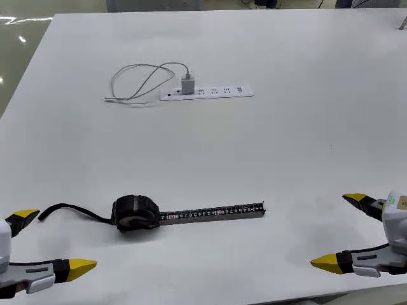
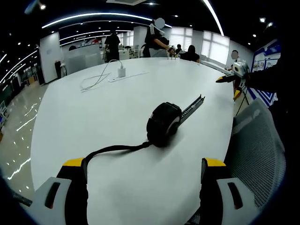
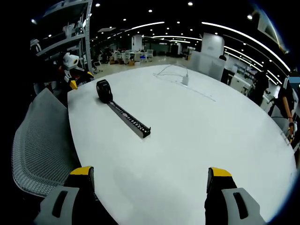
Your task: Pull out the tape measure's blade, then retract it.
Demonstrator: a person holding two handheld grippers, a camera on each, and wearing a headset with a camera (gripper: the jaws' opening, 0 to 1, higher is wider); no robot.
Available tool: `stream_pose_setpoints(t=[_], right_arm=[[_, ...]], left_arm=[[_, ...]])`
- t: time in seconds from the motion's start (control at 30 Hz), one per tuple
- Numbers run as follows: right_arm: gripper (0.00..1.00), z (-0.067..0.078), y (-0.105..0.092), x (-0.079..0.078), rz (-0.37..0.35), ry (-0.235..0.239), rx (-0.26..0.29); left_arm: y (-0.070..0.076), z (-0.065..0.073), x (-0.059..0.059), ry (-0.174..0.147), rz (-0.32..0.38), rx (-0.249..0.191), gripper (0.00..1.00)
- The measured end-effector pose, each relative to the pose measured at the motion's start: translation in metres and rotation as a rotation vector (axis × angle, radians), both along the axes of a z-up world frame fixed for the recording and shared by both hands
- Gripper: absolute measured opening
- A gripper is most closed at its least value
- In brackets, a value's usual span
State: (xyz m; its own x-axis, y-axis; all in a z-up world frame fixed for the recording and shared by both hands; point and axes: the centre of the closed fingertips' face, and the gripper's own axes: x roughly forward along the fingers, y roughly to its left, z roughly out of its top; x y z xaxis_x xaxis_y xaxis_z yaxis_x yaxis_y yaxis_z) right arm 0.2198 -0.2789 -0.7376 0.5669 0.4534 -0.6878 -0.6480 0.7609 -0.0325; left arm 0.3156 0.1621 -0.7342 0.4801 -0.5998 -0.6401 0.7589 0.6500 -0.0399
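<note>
Counting, we logged one tape measure (image 1: 135,213) nearer the open left claw (image 1: 56,240), blade (image 1: 213,212) pointing toward the open right claw (image 1: 337,230).

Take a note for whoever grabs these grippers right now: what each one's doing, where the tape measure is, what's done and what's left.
Left hand-held gripper: open, holds nothing, at the near edge of the table, beside the black strap.
Right hand-held gripper: open, holds nothing, at the near edge, apart from the blade tip.
Tape measure: lies near the front edge, between the two grippers. Its blade is pulled out and lies flat, pointing toward the right gripper.
Power strip: farther back, not involved.
Done: blade is out.
Left: retract the blade, probably steadying the case with the left.
</note>
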Motion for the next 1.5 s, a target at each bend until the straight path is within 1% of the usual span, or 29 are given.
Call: stream_pose_setpoints(t=[0.07, 0.13, 0.17, 0.2, 0.23, 0.27, 0.3, 0.4, 0.43, 0.47, 0.53, 0.6, 0.67, 0.73, 0.8, 0.83, 0.87, 0.9, 0.93, 0.97, 1.0, 1.07, 1.13, 1.27, 1.33, 1.43, 1.47, 1.5], right_arm=[[0.99, 0.001, -0.001, -0.001, -0.002, -0.001, 0.003], [0.99, 0.002, -0.001, -0.002, -0.009, 0.004, 0.018], [0.99, 0.001, -0.001, -0.004, -0.015, 0.017, 0.023], [0.99, 0.000, -0.002, -0.005, -0.016, 0.023, 0.021], [0.99, 0.000, -0.003, -0.006, -0.013, 0.021, 0.015], [0.99, -0.001, -0.004, -0.006, -0.011, 0.019, 0.010], [0.99, -0.001, -0.004, -0.007, -0.012, 0.023, 0.012], [0.99, -0.002, -0.005, -0.008, -0.012, 0.021, 0.008], [0.99, -0.002, -0.005, -0.008, -0.010, 0.022, 0.007], [0.99, -0.003, -0.004, -0.008, -0.007, 0.023, 0.005], [0.99, -0.004, -0.004, -0.009, -0.003, 0.021, 0.003], [0.99, -0.003, -0.003, -0.009, 0.000, 0.021, 0.002], [0.99, -0.003, -0.003, -0.008, -0.003, 0.019, 0.000], [0.99, -0.004, -0.002, -0.008, -0.002, 0.017, -0.002], [0.99, -0.004, -0.001, -0.008, -0.001, 0.018, -0.006], [0.99, -0.006, 0.001, -0.008, 0.005, 0.021, -0.014], [0.99, -0.008, -0.002, -0.008, 0.022, 0.022, -0.046], [0.99, -0.010, -0.003, -0.009, 0.029, 0.023, -0.068], [0.99, -0.010, -0.002, -0.009, 0.031, 0.023, -0.061], [0.99, -0.010, -0.002, -0.009, 0.033, 0.025, -0.061], [0.99, -0.010, -0.002, -0.009, 0.033, 0.028, -0.062], [0.99, -0.011, -0.003, -0.009, 0.034, 0.033, -0.060], [0.99, -0.010, -0.003, -0.009, 0.031, 0.034, -0.054], [0.99, -0.008, -0.003, -0.007, 0.029, 0.035, -0.050], [0.99, -0.006, -0.002, -0.006, 0.033, 0.037, -0.048], [0.99, -0.004, -0.001, -0.005, 0.036, 0.037, -0.043], [0.99, -0.004, -0.001, -0.004, 0.040, 0.036, -0.049], [0.99, -0.005, -0.004, -0.003, 0.050, 0.031, -0.068]], left_arm=[[0.000, -0.001, -0.001, 0.000, -0.010, 0.004, 0.99], [0.000, -0.001, 0.000, -0.004, -0.004, 0.007, 0.99], [0.002, -0.002, 0.001, -0.006, -0.002, 0.015, 0.99], [0.002, -0.003, 0.000, 0.000, -0.001, 0.012, 0.99], [0.000, -0.003, -0.001, 0.007, -0.005, -0.001, 0.99], [-0.001, -0.003, -0.002, 0.008, -0.010, -0.005, 0.99], [-0.002, -0.005, -0.004, 0.007, -0.015, -0.004, 0.99], [-0.001, -0.012, -0.005, 0.003, -0.021, 0.016, 0.99], [-0.001, -0.015, -0.006, 0.005, -0.025, 0.016, 0.99], [-0.001, -0.018, -0.008, 0.017, -0.029, 0.017, 0.99], [-0.002, -0.021, -0.010, 0.019, -0.032, 0.023, 0.99], [-0.002, -0.022, -0.010, 0.017, -0.036, 0.029, 0.99], [-0.002, -0.021, -0.008, 0.003, -0.034, 0.028, 0.99], [0.000, -0.022, -0.005, 0.006, -0.016, 0.031, 0.99], [-0.002, -0.020, -0.005, 0.007, -0.011, 0.021, 0.99], [-0.003, -0.021, -0.004, 0.009, -0.008, 0.024, 0.99], [-0.003, -0.021, -0.004, 0.010, -0.010, 0.029, 0.99], [-0.003, -0.022, -0.005, 0.005, -0.023, 0.035, 0.99], [-0.003, -0.024, -0.005, 0.005, -0.026, 0.043, 0.99], [-0.003, -0.026, -0.006, 0.013, -0.026, 0.049, 0.99], [-0.004, -0.026, -0.007, 0.026, -0.025, 0.045, 0.99], [-0.006, -0.025, -0.006, 0.026, -0.021, 0.042, 0.99], [-0.008, -0.024, -0.007, 0.037, -0.019, 0.033, 0.99], [-0.014, -0.021, -0.004, 0.035, -0.010, 0.024, 0.99], [-0.017, -0.019, -0.001, 0.022, -0.002, 0.023, 0.99], [-0.019, -0.021, 0.003, 0.014, 0.019, 0.040, 0.99], [-0.016, -0.024, 0.007, 0.009, 0.051, 0.062, 0.99], [-0.014, -0.028, 0.007, 0.018, 0.060, 0.083, 0.99]])
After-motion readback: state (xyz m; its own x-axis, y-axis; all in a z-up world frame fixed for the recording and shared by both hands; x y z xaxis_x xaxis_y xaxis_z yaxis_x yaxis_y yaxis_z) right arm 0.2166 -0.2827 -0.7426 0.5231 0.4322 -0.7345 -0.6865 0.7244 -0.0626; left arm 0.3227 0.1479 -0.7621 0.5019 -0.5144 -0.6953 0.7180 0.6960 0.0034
